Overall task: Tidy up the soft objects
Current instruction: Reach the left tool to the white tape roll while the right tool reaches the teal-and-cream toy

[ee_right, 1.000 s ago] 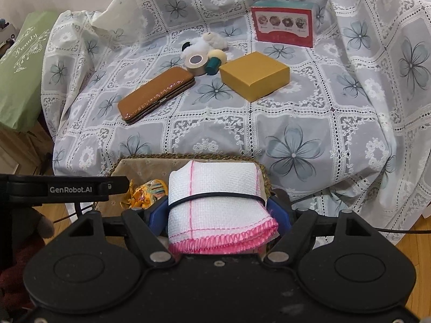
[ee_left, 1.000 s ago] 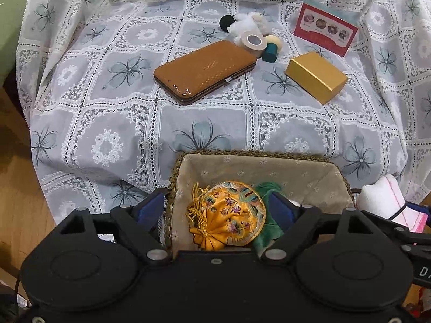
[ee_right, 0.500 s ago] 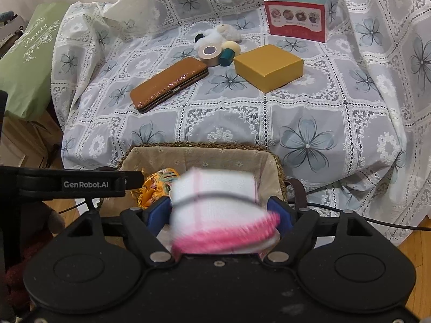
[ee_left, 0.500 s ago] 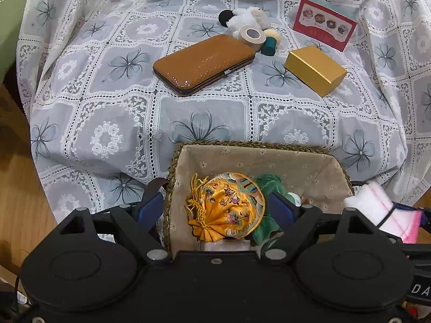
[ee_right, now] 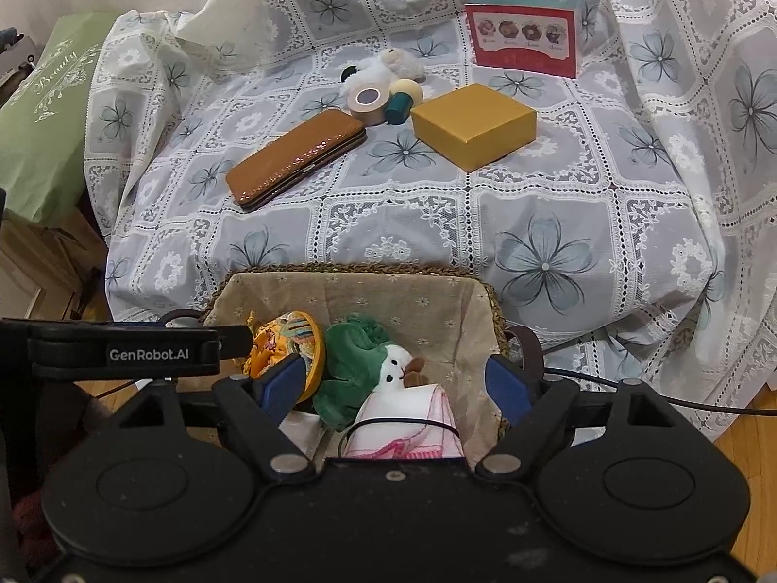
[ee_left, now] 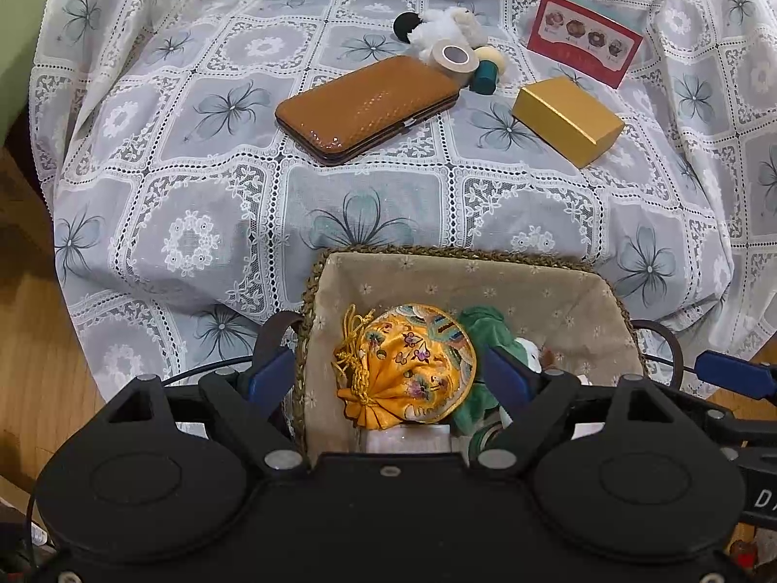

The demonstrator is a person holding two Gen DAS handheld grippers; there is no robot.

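A: What's in the fabric-lined woven basket [ee_right: 340, 291]?
B: An embroidered yellow silk pouch [ee_left: 413, 364], a green plush toy [ee_right: 349, 359] and a folded white cloth [ee_right: 408, 425] with pink stitched hem.
A: The grippers?
B: Right gripper [ee_right: 396, 384] jaws have just been opening, the cloth below them untouched. Left gripper [ee_left: 388, 376] spread wide, empty, above the pouch.

"GenRobot.AI" stood in white letters on the black bar of the left gripper [ee_right: 124, 353], seen from the right wrist view. The word "Beauty" ran in pale script, with a flourish beneath it, across the green cushion [ee_right: 53, 97] at the left edge. In the left wrist view, a white "D" and part of a next letter showed on the black arm of the right gripper [ee_left: 762, 498]. The red card [ee_right: 522, 41] carried four small pictures with captions too small to read.
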